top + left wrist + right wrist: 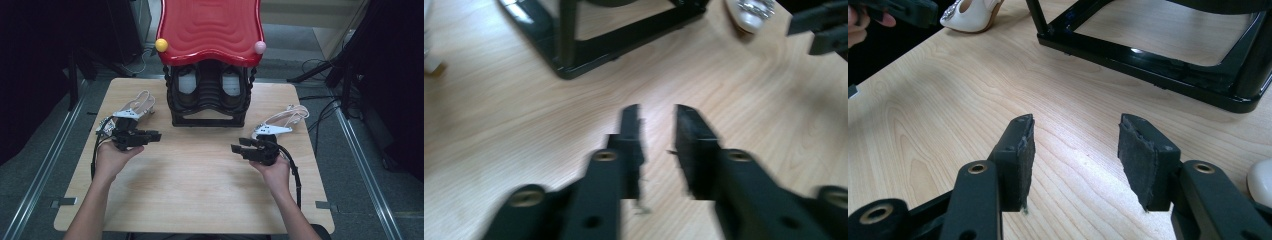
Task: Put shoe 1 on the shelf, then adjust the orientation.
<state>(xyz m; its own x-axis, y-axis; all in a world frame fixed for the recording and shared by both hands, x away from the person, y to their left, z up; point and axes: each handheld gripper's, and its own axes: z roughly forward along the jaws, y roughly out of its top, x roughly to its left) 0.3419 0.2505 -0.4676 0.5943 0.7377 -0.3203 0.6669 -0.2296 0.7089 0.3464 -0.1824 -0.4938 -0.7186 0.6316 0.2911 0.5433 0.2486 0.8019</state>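
My left gripper (155,136) is held low over the wooden table (200,185) at its left side. Its jaws (657,112) stand a narrow gap apart with nothing between them. Just behind it lies a white slingback heel (135,107). My right gripper (236,148) hovers at the right side, open, with bare table between its jaws (1075,125). A second white heel (282,122) lies behind it, its toe (1260,182) beside the right jaw. Both grippers point inward toward each other.
A black shoe rack (207,107) with a red wavy top (210,30) stands at the back middle and holds a pair of white-lined shoes (187,82). A yellow ball (161,45) and a pink ball (260,47) sit at the top's front corners. Cables and stands surround the table.
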